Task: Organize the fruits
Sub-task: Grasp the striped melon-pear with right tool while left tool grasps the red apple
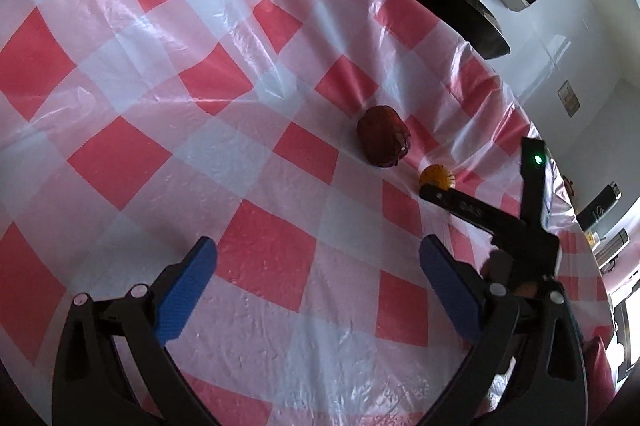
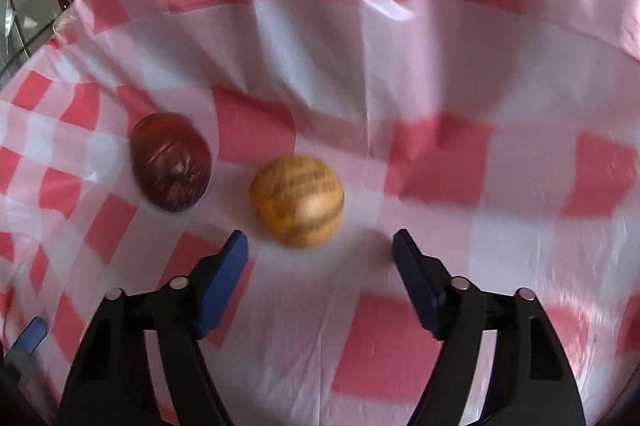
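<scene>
On the red-and-white checked plastic tablecloth (image 1: 168,130), left to right in the left wrist view: left gripper (image 1: 318,262) hovers low over bare cloth, blue pads spread wide, nothing between them. Further out sits a dark red fruit (image 1: 383,136), wrinkled skin, exact kind unclear. Just right of it, close but whether touching can't be told, a small orange fruit with dark stripes (image 1: 437,176), partly hidden behind the black body of the right gripper (image 1: 500,218), which shows a green LED; its stamped lettering isn't readable. Beyond the cloth edge a black pan (image 1: 460,10) sits on the white surface. No container visible in either view. Right wrist view, motion-blurred: dark red fruit (image 2: 171,161) at left, orange striped fruit (image 2: 297,200) near centre, a slim gap between them. Right gripper (image 2: 320,250) points at the orange fruit, blue pads apart, fruit just ahead of the tips, not gripped.
</scene>
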Demonstrator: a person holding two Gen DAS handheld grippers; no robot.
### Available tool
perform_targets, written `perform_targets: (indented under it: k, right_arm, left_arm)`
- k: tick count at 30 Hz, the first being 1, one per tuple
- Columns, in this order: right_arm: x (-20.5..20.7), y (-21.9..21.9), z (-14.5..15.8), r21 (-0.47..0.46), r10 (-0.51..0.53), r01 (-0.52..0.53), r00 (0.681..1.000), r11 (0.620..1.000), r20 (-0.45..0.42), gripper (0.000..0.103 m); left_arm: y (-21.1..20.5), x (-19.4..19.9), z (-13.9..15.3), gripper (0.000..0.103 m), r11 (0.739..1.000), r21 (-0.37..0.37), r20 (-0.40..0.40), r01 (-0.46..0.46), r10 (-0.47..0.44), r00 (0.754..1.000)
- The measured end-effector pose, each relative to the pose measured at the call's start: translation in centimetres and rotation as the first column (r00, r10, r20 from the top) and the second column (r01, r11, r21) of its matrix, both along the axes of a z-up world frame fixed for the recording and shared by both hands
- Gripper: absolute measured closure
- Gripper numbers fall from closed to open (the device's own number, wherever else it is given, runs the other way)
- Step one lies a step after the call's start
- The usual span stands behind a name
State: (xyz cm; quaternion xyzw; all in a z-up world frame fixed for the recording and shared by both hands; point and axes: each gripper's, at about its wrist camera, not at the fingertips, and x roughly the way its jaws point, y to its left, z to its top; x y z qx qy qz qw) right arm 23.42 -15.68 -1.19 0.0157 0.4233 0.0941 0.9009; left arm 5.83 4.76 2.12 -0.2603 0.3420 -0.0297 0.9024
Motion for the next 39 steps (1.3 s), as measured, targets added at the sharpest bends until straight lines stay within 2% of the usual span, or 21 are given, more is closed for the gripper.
perform_targets:
  k: [3, 4, 5, 6, 9, 15, 19, 22, 25, 29, 32, 34, 38, 39]
  right_arm:
    - [1.2, 0.5, 0.0, -0.011, 0.004, -0.004, 1.0, 1.0, 0.002, 0.037]
    - [1.3, 0.7, 0.0, -0.021, 0.01, -0.01, 1.0, 1.0, 0.006, 0.043]
    - [1.2, 0.9, 0.1, -0.025, 0.02, -0.019, 1.0, 1.0, 0.012, 0.054]
    - [1.0, 1.0, 0.1, -0.028, 0.019, -0.019, 1.0, 0.999, 0.014, 0.057]
    - [-0.6, 0.6, 0.1, 0.012, 0.007, -0.008, 1.0, 1.0, 0.018, 0.057]
    - [-7.3, -2.4, 0.4, 0.193, -0.083, 0.07, 0.995, 0.979, 0.059, 0.057]
    - [-9.7, -5.0, 0.6, 0.311, -0.164, 0.13, 0.983, 0.941, 0.086, 0.057]
    - [-9.8, -6.5, 0.1, 0.405, -0.19, 0.152, 0.98, 0.901, 0.055, 0.057]
    - [-10.1, -7.0, 0.3, 0.441, -0.215, 0.16, 0.974, 0.883, 0.076, 0.057]
    - [-9.9, -6.8, 0.5, 0.448, -0.2, 0.146, 0.977, 0.882, 0.077, 0.057]
    - [-9.8, -6.8, 0.4, 0.45, -0.196, 0.141, 0.977, 0.882, 0.078, 0.057]
    - [-9.7, -6.6, 0.4, 0.449, -0.189, 0.135, 0.979, 0.883, 0.077, 0.057]
    - [-9.7, -6.5, 0.2, 0.444, -0.181, 0.131, 0.981, 0.886, 0.072, 0.057]
    - [-9.7, -6.5, 0.2, 0.444, -0.18, 0.131, 0.981, 0.887, 0.071, 0.057]
  left_arm:
    - [-0.2, 0.0, 0.1, 0.002, 1.0, 0.013, 0.003, 0.001, -0.001, 1.0]
    - [-0.3, 0.0, 0.1, 0.002, 1.0, 0.021, 0.004, 0.002, -0.003, 1.0]
    - [-0.4, 0.0, 0.1, 0.002, 1.0, 0.028, 0.005, 0.004, -0.004, 1.0]
    - [-0.4, 0.0, 0.2, 0.002, 0.999, 0.033, 0.005, 0.005, -0.005, 1.0]
    - [-0.4, -0.1, 0.2, 0.002, 0.999, 0.039, 0.005, 0.001, -0.001, 1.0]
    - [-0.4, -0.2, 0.2, 0.002, 0.999, 0.046, -0.001, -0.005, 0.005, 1.0]
    - [-0.5, 0.0, 0.0, 0.002, 0.999, 0.042, -0.019, 0.012, -0.012, 1.0]
    - [-0.7, 0.1, -0.2, 0.002, 0.999, 0.047, -0.042, 0.027, -0.025, 0.999]
    - [-1.4, 0.4, -0.1, 0.002, 0.997, 0.08, -0.055, 0.014, -0.01, 0.998]
    - [-3.5, 3.4, 0.3, 0.002, 0.983, 0.179, -0.079, 0.039, -0.025, 0.997]
    - [-5.6, 7.5, 0.4, 0.002, 0.977, 0.202, -0.1, 0.061, -0.042, 0.994]
    - [-6.7, 10.6, -0.1, 0.002, 0.979, 0.197, -0.134, 0.057, -0.031, 0.99]
    - [-8.5, 15.8, 0.0, 0.002, 0.974, 0.226, -0.151, 0.013, 0.022, 0.988]
    - [-9.0, 17.1, 0.0, 0.002, 0.962, 0.272, -0.159, -0.009, 0.054, 0.986]
